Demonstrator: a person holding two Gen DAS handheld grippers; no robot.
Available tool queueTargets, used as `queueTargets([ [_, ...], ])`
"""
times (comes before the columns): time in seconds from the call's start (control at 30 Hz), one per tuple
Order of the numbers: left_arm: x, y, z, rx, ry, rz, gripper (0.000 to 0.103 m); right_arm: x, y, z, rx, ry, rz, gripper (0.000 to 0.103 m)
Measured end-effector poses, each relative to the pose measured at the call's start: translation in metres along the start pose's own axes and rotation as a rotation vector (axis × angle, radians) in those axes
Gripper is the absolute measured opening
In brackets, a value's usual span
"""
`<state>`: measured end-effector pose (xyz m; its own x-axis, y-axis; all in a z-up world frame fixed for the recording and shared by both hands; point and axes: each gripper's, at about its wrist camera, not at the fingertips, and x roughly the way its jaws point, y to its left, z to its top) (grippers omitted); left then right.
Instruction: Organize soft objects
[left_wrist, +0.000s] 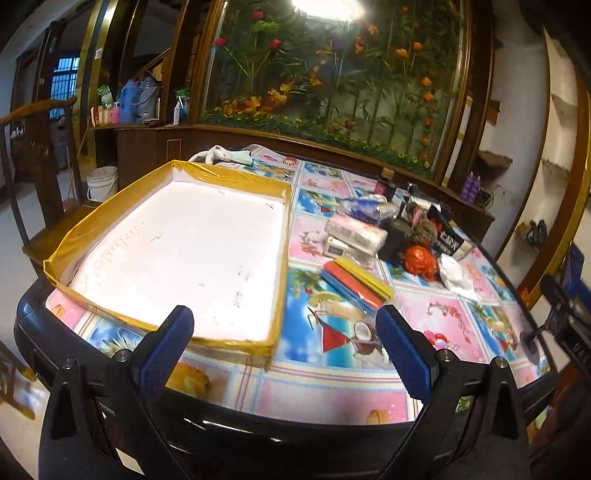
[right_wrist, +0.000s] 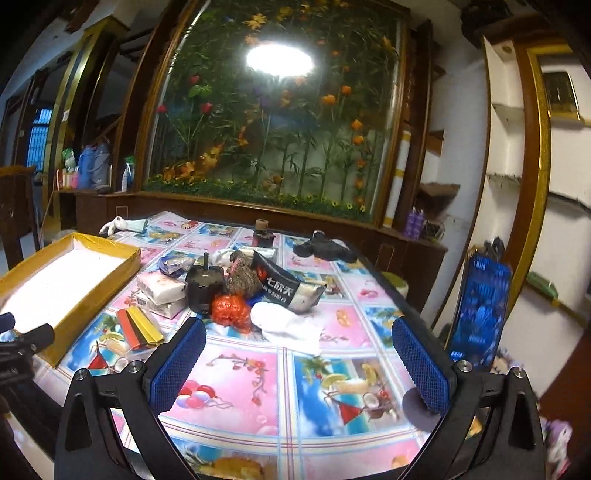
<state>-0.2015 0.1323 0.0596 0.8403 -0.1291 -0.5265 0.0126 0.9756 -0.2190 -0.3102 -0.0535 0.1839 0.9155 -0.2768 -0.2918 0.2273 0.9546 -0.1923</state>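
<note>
Both grippers hang over the near bench edge with jaws spread wide, nothing between them: left gripper (left_wrist: 284, 343), right gripper (right_wrist: 299, 363). Just beyond the left one lies the yellow-rimmed tray (left_wrist: 236, 177), its white floor bare. Right of the tray sit the soft things: tissue packs (right_wrist: 160, 286), white cloth (right_wrist: 291, 325), orange bag (right_wrist: 231, 308).

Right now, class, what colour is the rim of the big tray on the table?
Yellow rim, white inside; clearest in the left wrist view.
</note>
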Motion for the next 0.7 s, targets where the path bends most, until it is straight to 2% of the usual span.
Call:
queueTargets([
  [0.17, 0.005, -0.006, 0.015, 0.016, -0.027, -0.07, 0.1, 0.012, 0.001, 0.001, -0.048, -0.029, -0.054, 0.102],
  [0.33, 0.017, -0.034, 0.035, 0.079, -0.057, -0.111, 0.1, 0.049, -0.006, -0.018, -0.025, 0.043, -0.082, 0.102],
  [0.47, 0.038, -0.064, 0.034, 0.183, -0.044, -0.095, 0.1, 0.07, -0.015, -0.016, 0.014, 0.059, -0.078, 0.102],
  [0.5, 0.043, -0.067, 0.033, 0.185, -0.028, -0.1, 0.1, 0.074, -0.017, -0.013, 0.021, 0.078, -0.071, 0.102],
  [0.6, 0.05, -0.071, 0.035, 0.162, 0.016, -0.133, 0.1, 0.076, -0.024, -0.003, 0.054, 0.062, -0.03, 0.102],
  [0.7, 0.042, -0.071, 0.042, 0.159, -0.018, -0.135, 0.1, 0.077, -0.028, 0.006, 0.061, 0.035, -0.03, 0.102],
])
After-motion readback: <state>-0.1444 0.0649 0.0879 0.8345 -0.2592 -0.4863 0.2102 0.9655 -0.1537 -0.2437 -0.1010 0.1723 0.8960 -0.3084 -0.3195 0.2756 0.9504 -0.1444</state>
